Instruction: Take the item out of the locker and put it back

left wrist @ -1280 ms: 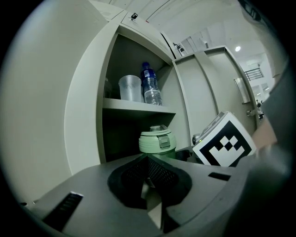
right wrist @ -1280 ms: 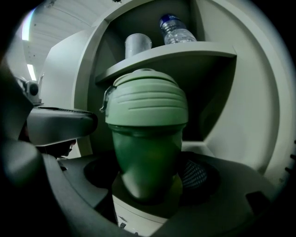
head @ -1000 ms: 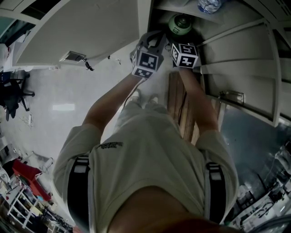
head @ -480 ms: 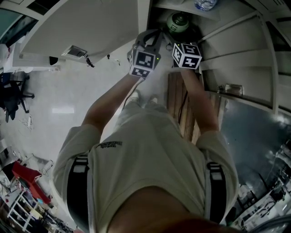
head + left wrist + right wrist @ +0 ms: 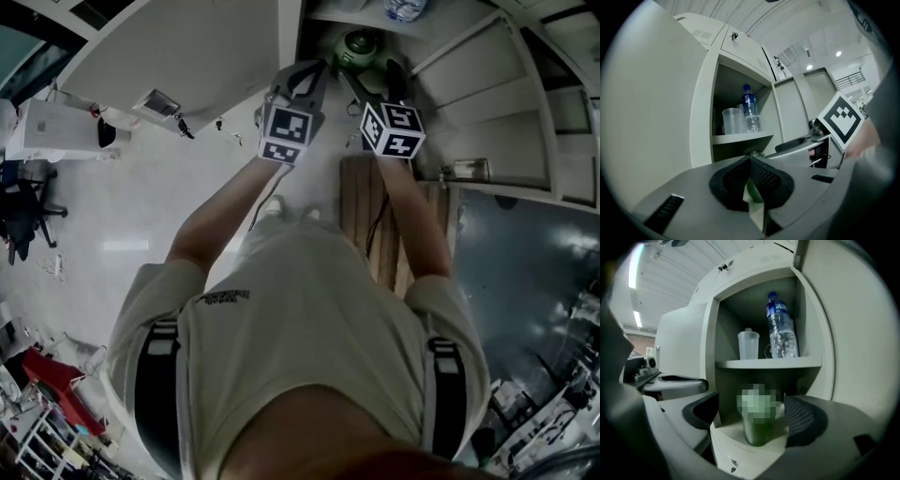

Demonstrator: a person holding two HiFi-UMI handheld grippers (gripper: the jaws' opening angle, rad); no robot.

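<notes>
While the open locker (image 5: 820,333) stands ahead, the right gripper (image 5: 750,412) has just spread its fingers wider, the green cup (image 5: 758,431) standing untouched between them on the lower shelf (image 5: 740,446). At nine o'clock the left gripper (image 5: 750,161) has its fingers closed. At twelve o'clock, a water bottle (image 5: 780,329) and clear cup (image 5: 748,344) stand on the upper shelf (image 5: 768,363).

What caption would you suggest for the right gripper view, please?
Right gripper, jaws just opening, clear of the green container between them; cup and bottle on the shelf above.

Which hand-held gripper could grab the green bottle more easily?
Probably the right hand-held gripper: its jaws, just opening, stand apart on both sides of the green bottle without touching. The left hand-held gripper has its jaws together.
</notes>
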